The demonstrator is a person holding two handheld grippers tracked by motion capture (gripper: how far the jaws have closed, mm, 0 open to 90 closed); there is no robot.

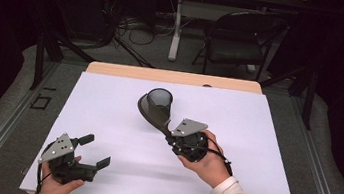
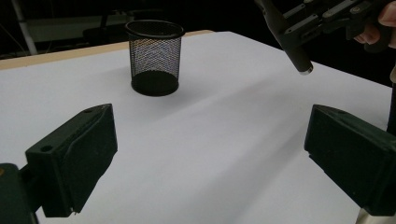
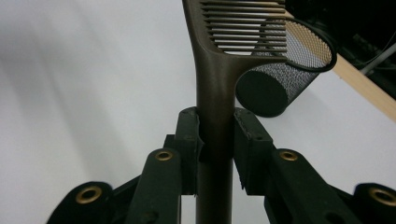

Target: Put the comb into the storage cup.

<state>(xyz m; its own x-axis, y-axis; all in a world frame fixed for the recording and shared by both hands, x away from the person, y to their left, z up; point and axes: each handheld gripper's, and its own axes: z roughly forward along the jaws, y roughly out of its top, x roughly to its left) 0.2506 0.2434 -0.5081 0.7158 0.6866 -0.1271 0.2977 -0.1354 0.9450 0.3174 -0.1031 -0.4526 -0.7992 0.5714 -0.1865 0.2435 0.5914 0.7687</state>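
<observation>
**Carrying comb toward mesh cup, drop-in not yet done**

Gripping the comb's handle, the right gripper (image 3: 216, 135) has both jaws pressed tight on the brown shaft, so it is closed on the comb (image 3: 219, 70) and nothing else. Teeth end points away from the hand, toward the far side of the table. In the high view the comb (image 1: 150, 112) hangs in the air with its head just beside the black mesh cup (image 1: 160, 102), overlapping the cup's near left side; cannot tell if it touches the rim, looks like it is beside and slightly above, not inside. In the right gripper view the cup (image 3: 285, 74) sits behind the teeth, upright on the white table sheet (image 1: 237, 125), empty as far as the mesh lets me see.

Left gripper (image 1: 94, 151) rests low at the near left corner of the sheet, jaws spread wide, holding nothing, well apart from the cup (image 2: 154, 56).

Progress judged: pick-up done, carry nearly done. Left to do: line the comb over the cup mouth, lower it in, let go. Likely about halfway or a bit past
</observation>
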